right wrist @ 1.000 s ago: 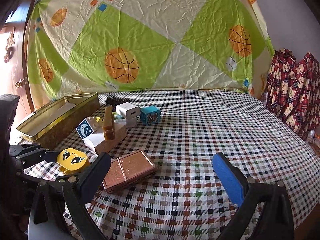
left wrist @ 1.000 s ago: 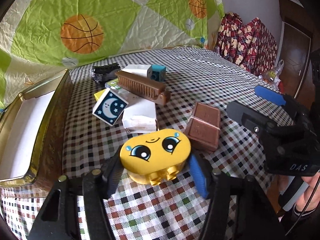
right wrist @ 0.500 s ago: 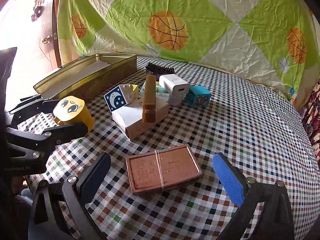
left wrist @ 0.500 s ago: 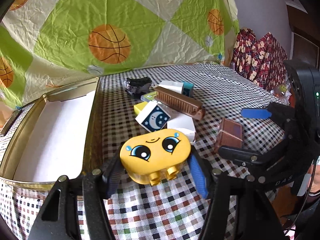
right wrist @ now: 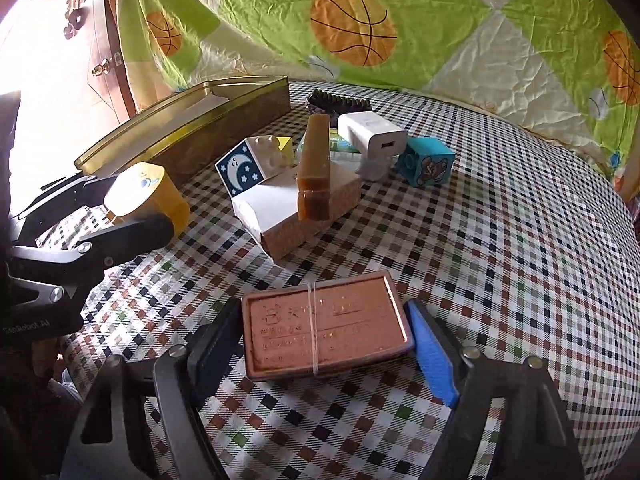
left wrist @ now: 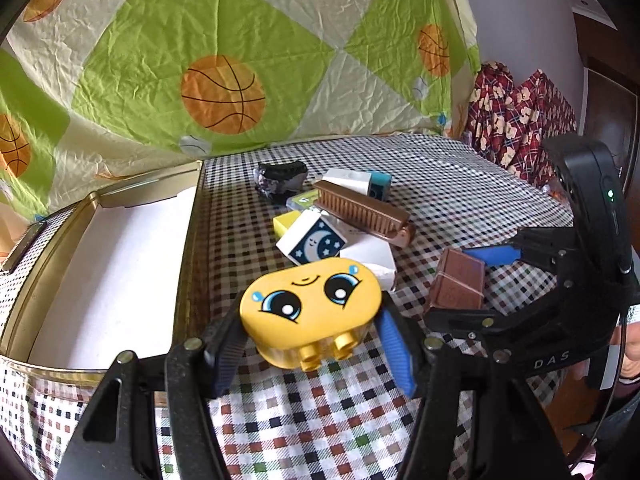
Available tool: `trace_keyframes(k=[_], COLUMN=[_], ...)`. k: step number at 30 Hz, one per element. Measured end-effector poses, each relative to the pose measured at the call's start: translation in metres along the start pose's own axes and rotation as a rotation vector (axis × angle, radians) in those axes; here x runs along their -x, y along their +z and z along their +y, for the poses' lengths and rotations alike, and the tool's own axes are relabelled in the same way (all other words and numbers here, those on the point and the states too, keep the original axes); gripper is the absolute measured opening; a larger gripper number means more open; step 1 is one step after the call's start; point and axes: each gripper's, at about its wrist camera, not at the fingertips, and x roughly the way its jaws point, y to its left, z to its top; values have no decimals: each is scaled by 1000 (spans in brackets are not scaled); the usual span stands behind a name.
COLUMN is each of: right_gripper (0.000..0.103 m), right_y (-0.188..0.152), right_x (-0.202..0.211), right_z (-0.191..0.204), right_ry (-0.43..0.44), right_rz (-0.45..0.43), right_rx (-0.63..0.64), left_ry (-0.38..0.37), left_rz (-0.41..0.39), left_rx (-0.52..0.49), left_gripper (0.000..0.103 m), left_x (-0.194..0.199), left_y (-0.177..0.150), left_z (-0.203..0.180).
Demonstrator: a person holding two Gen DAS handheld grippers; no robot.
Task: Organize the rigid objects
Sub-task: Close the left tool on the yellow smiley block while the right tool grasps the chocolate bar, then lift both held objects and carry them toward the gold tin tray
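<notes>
My left gripper [left wrist: 310, 350] is shut on a yellow toy block with a cartoon face [left wrist: 310, 308] and holds it above the checkered table, just right of the open gold tin [left wrist: 188, 264]. The block also shows in the right wrist view [right wrist: 148, 196]. My right gripper [right wrist: 324, 346] has its jaws on either side of a flat brown bar bound with a rubber band [right wrist: 324, 328] that lies on the table; the pads [right wrist: 430, 354] are at its ends. The bar shows in the left wrist view [left wrist: 458, 284].
A pile lies mid-table: a moon block [right wrist: 242, 168], a white box [right wrist: 296, 208], a brown comb [right wrist: 314, 168], a white charger [right wrist: 372, 136], a teal block [right wrist: 426, 162], a black object [left wrist: 282, 176]. A basketball-print cloth [left wrist: 220, 92] hangs behind.
My left gripper carried the yellow block up and left, beside the tin. My right gripper moved forward and down over the brown bar and narrowed its jaws around it.
</notes>
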Motion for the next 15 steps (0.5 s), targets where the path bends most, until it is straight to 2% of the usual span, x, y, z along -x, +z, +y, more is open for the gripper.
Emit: trace_keyframes(k=[15], right_gripper=[82], right_y=[-7], right_x=[24], right_z=[2], right_ry=[-45], right_rz=[-128], right_rx=[-15], left_ry=[34], left_rz=[-41], left_rx=[-7], left_gripper=[61], left_x=[7], left_y=[-1], left_z=[-2])
